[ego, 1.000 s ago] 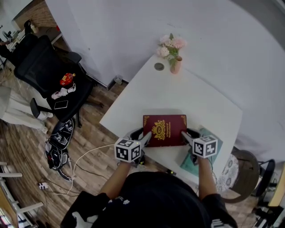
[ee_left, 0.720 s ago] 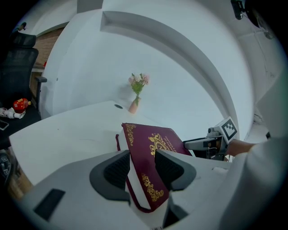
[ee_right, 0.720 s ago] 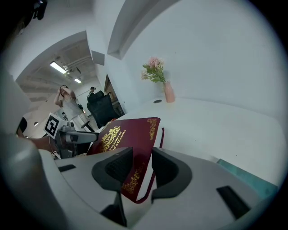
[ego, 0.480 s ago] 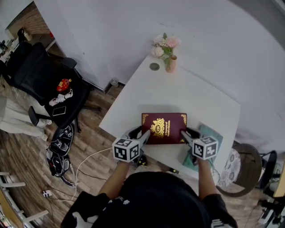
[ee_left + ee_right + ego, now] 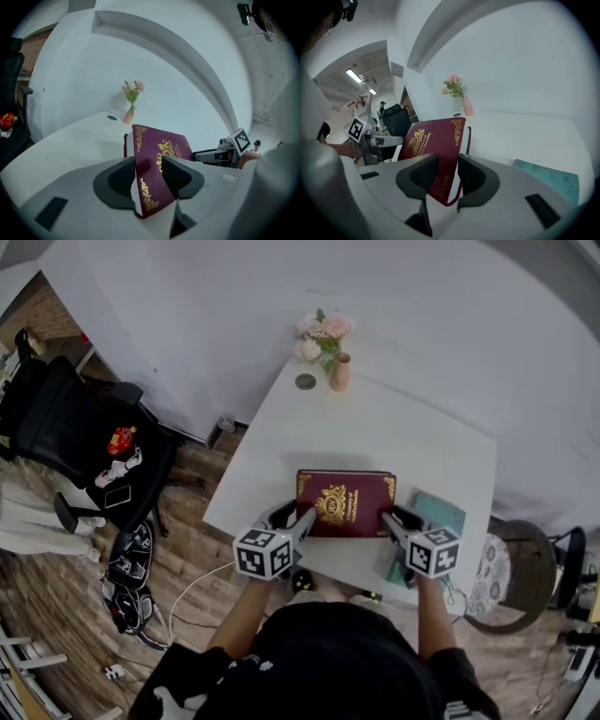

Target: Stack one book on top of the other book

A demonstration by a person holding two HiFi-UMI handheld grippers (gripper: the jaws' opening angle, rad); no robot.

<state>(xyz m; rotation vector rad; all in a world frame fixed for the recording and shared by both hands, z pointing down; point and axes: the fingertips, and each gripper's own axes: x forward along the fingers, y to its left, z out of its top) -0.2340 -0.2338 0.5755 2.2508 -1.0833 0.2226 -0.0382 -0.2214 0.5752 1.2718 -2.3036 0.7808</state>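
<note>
The left gripper [image 5: 149, 176] is clamped on the near left corner of the red book [image 5: 345, 502], jaws part-way spread by its thickness. The right gripper [image 5: 447, 178] pinches the near right corner the same way. The book hangs between them over the table [image 5: 375, 427]. The teal book [image 5: 439, 514] lies flat just right of it.

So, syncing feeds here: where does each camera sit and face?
Head view: on the person's head, facing steeply down at the table; torso, forearms show.
Left gripper view: on the left gripper, along its jaws clamping the red book.
Right gripper view: on the right gripper, jaws clamping the book's other end.
Both gripper views share the red book and vase.
</note>
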